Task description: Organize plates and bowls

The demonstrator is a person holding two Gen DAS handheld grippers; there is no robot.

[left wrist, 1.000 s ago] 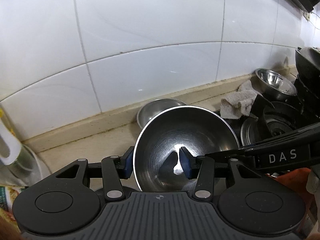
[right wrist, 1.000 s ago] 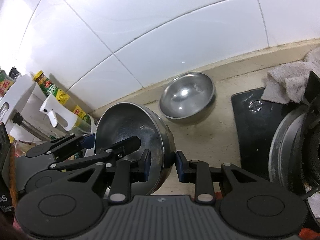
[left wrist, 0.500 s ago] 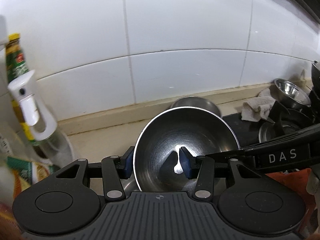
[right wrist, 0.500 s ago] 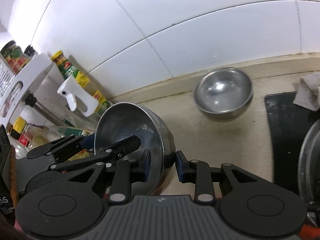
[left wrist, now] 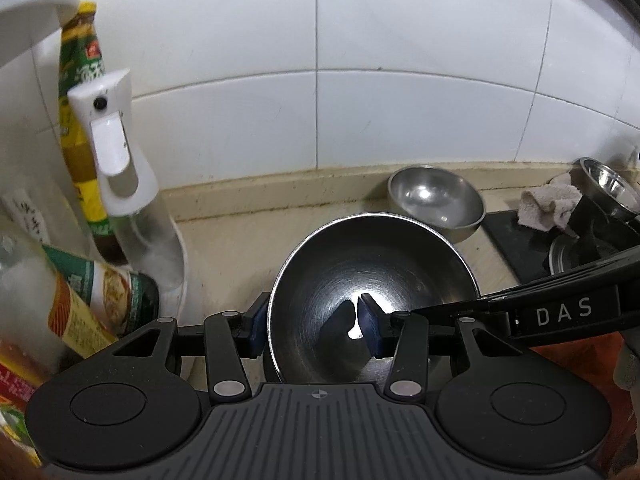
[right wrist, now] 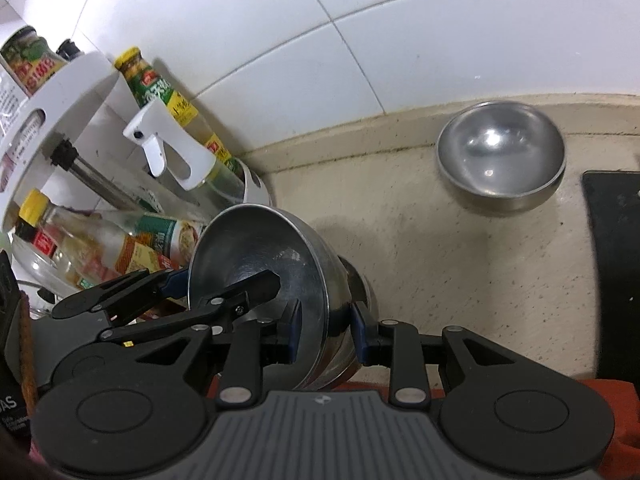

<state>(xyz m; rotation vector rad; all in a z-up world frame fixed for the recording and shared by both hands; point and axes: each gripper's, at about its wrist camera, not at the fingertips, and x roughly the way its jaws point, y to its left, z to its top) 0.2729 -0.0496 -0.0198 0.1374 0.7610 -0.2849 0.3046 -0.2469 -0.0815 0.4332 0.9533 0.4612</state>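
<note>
Steel bowl (left wrist: 372, 300) held tilted above the counter (right wrist: 460, 264), both grippers clamped across its rim. Left gripper (left wrist: 312, 328) and right gripper (right wrist: 326, 328) each pinch the wall, one finger inside, one outside. Step judged: transport. Next move calls for nesting into second bowl (right wrist: 500, 160) near the wall, avoiding the bottles (right wrist: 120, 240).

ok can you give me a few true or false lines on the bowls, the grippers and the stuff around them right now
1. Both grippers grip the rim of the large steel bowl. True: left gripper, right gripper.
2. The small steel bowl sits inside the large one. False: it stands apart on the counter near the wall.
3. The small bowl is upside down. False: it is upright and empty.
4. A white-headed spray bottle stands left of the held bowl. True.
5. A grey rag lies by the stove. True.
</note>
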